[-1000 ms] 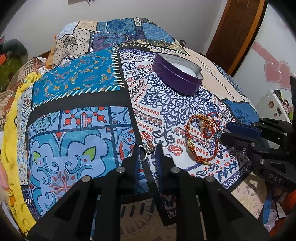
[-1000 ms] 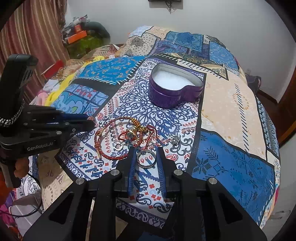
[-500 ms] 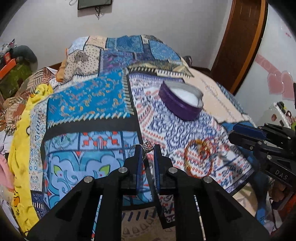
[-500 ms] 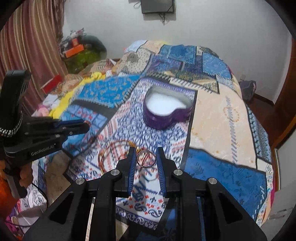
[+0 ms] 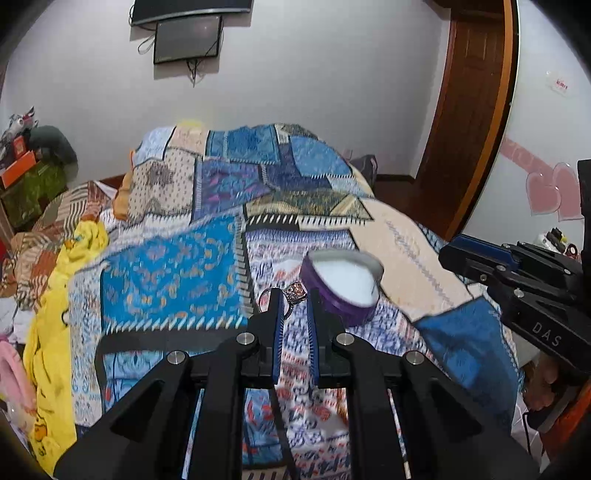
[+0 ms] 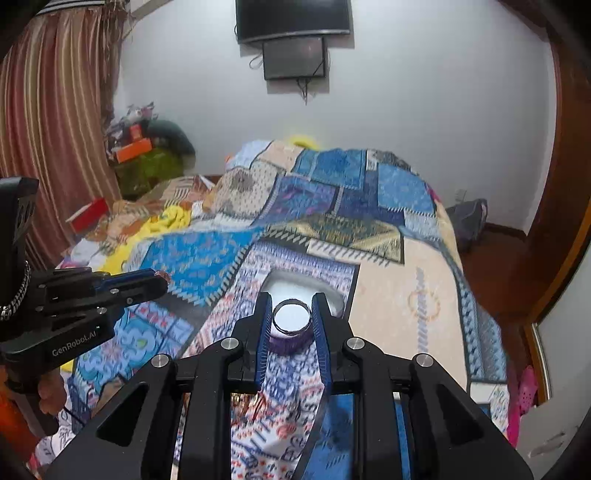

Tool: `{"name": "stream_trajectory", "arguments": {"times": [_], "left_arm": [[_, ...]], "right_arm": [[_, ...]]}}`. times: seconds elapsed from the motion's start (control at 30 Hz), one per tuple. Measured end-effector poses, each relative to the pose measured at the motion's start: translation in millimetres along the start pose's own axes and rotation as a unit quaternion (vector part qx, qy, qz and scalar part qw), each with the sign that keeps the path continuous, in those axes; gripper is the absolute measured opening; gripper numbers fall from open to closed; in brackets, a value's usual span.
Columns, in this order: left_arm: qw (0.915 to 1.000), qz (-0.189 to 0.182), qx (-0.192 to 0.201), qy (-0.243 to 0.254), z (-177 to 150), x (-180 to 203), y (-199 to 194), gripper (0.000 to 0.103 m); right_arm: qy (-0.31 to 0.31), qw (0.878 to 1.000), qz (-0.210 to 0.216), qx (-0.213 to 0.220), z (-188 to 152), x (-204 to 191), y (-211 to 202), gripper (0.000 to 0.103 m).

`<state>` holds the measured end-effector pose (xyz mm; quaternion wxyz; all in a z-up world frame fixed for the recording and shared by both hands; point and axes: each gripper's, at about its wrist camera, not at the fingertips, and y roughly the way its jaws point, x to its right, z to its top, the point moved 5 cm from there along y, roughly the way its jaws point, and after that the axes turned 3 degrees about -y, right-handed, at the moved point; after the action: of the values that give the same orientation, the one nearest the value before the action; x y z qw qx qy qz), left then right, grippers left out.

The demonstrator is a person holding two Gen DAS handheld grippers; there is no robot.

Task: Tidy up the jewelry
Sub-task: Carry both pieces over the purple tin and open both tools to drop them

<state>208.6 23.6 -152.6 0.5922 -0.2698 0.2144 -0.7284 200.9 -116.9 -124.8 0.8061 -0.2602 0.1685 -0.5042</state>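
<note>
My left gripper (image 5: 294, 295) is shut on a silver ring with a pinkish stone (image 5: 294, 291), held in the air just left of the purple heart-shaped box (image 5: 341, 284) with white lining. My right gripper (image 6: 291, 301) is shut on a plain silver band ring (image 6: 291, 317), held above the near side of the same box (image 6: 286, 343). The left gripper also shows at the left of the right wrist view (image 6: 159, 282); the right gripper shows at the right of the left wrist view (image 5: 454, 254). A red and gold bracelet (image 6: 255, 400) lies on the bed below, mostly hidden.
The box sits on a bed with a blue patchwork cover (image 5: 177, 269). A yellow blanket (image 5: 51, 332) lies along its left side. A wooden door (image 5: 476, 110) is at the right, a wall TV (image 6: 291, 18) behind, striped curtains (image 6: 48, 110) at the left.
Both grippers have risen off the bedcover with their rings and moved forward toward the purple box. The bracelet has stayed behind on the bed.
</note>
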Motion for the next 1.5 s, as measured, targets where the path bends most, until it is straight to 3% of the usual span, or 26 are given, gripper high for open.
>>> {"name": "stream_trajectory", "arguments": {"times": [0.27,0.47,0.63,1.07,1.5], "left_arm": [[0.9996,0.0,0.026,0.011,28.5,6.6,5.7,0.011],[0.9995,-0.006,0.025,0.017,38.7,10.9,18.8,0.012],[0.9995,-0.016,0.006,0.026,40.1,15.0,41.4,0.011],[0.9934,-0.058,-0.088,0.046,24.3,28.9,110.4,0.011],[0.988,-0.069,-0.124,0.06,20.0,32.4,129.1,0.012]], "right_arm": [[-0.009,1.0,-0.009,0.016,12.1,7.7,7.5,0.02],[-0.008,1.0,-0.008,0.01,14.5,16.1,21.7,0.02],[-0.003,1.0,0.008,-0.015,11.6,23.8,43.1,0.02],[-0.003,0.993,0.046,-0.106,-6.6,34.6,95.3,0.02],[-0.014,0.982,0.089,-0.165,-13.6,37.7,121.8,0.02]]}}
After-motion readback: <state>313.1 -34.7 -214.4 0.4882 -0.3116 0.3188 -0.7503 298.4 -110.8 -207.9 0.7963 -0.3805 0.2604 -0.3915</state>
